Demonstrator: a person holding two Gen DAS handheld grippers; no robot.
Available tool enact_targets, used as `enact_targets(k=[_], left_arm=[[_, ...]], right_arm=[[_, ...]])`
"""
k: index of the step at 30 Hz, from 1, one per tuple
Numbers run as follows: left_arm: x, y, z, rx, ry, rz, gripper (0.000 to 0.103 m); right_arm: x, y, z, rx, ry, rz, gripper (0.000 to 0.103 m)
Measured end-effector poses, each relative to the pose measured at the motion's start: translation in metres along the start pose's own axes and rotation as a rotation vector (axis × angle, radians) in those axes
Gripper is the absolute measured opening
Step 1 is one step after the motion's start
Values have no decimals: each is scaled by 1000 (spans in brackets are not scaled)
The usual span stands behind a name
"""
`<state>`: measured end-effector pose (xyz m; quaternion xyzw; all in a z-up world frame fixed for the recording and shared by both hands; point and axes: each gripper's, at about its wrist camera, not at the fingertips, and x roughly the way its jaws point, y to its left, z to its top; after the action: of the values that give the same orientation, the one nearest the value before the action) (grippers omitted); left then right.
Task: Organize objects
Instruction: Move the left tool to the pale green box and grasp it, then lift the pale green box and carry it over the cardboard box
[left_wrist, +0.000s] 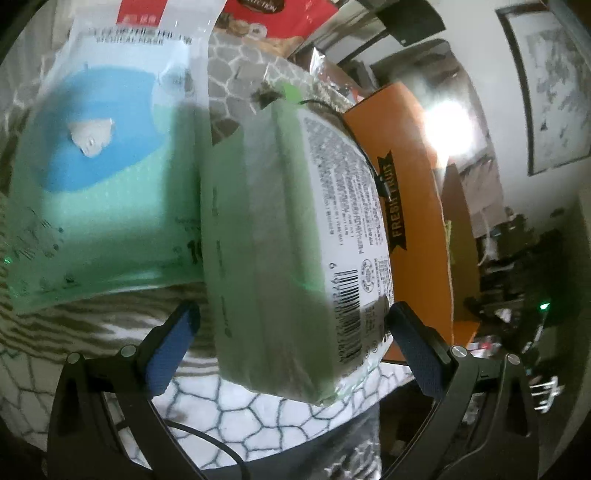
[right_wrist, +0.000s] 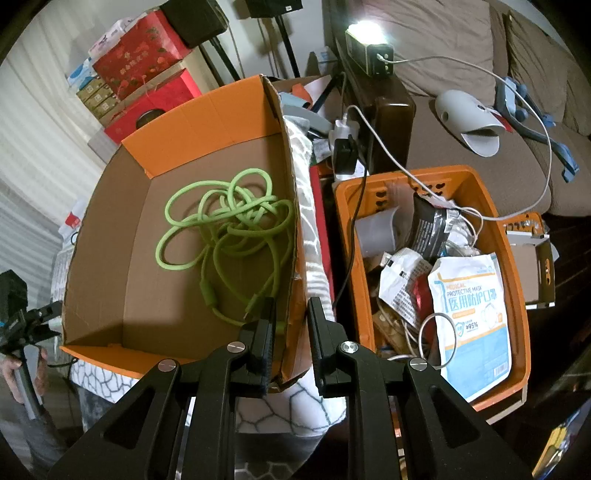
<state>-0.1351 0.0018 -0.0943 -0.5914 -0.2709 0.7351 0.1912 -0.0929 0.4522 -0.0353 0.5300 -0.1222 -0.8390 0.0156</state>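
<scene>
In the left wrist view a green pack of wipes (left_wrist: 284, 236) with a barcode lies on the patterned blanket (left_wrist: 236, 410), between my left gripper's (left_wrist: 291, 332) wide-open blue-padded fingers, which do not touch it. A medical mask packet (left_wrist: 99, 173) lies to its left. In the right wrist view my right gripper (right_wrist: 291, 325) straddles the right wall of the orange cardboard box (right_wrist: 207, 110), jaws a little apart, holding nothing. A green cable (right_wrist: 229, 229) lies coiled inside the box.
An orange plastic basket (right_wrist: 513, 288) to the right holds a mask packet (right_wrist: 472, 306), white cables and wrappers. The box's orange side reads "FRESH FRUIT" (left_wrist: 410, 192). Red boxes (right_wrist: 144, 66) are stacked behind. A sofa (right_wrist: 480, 155) with a lamp lies further right.
</scene>
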Motion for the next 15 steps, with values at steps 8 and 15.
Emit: enact_targets(k=[8, 15], left_arm=[[10, 17, 4, -59, 22, -144, 95], [9, 11, 6, -41, -10, -137, 81]], right_arm=[[0, 0, 0, -1, 1, -1, 17], [0, 1, -1, 0, 1, -2, 17]])
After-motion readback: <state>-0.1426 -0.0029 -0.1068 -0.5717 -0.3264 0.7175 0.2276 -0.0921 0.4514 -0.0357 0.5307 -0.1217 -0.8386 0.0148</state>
